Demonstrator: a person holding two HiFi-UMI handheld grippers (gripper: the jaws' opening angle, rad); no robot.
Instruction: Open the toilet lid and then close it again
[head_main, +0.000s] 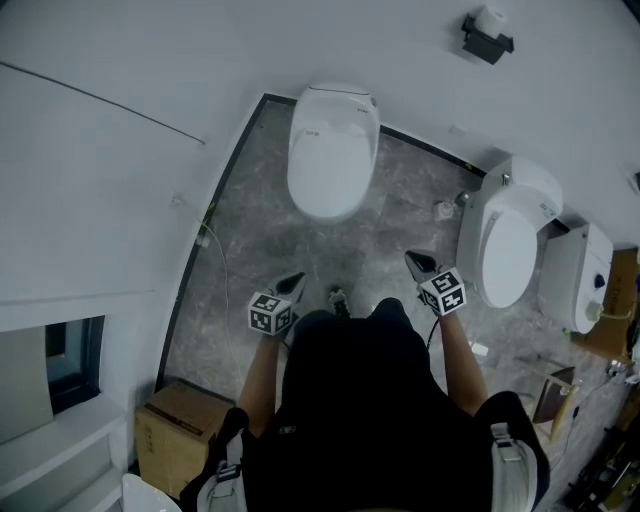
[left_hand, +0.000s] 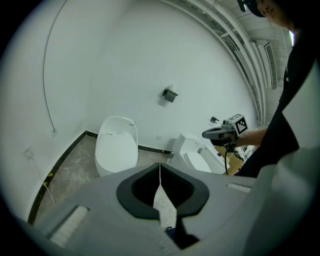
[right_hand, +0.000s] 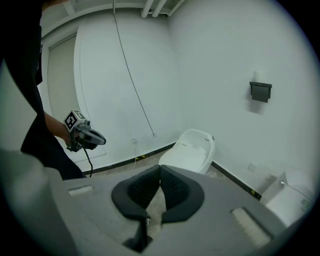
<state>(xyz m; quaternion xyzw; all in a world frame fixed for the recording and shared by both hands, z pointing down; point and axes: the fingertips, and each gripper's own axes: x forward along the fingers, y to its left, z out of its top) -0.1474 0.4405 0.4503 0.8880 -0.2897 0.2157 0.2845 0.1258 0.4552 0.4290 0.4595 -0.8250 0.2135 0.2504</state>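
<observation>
Overhead, only the head view takes in the whole room: white wall (head_main: 120, 200), grey marbled floor (head_main: 250, 260), the toilet (head_main: 332, 150) against the far wall, and a second toilet (head_main: 510, 245) to its right, well apart. Each gripper view adds only the opposite gripper, seen side-on.

Toilet lid (head_main: 326, 170): down, white, smooth; any seam too small to judge here.

Cardboard box (head_main: 180, 425) on the floor, lower left.

Left gripper (head_main: 297, 281), right gripper (head_main: 415, 260): jaws fully together, nothing between them, both well short of the toilet.

Small black holder (head_main: 487, 40) on the wall.
</observation>
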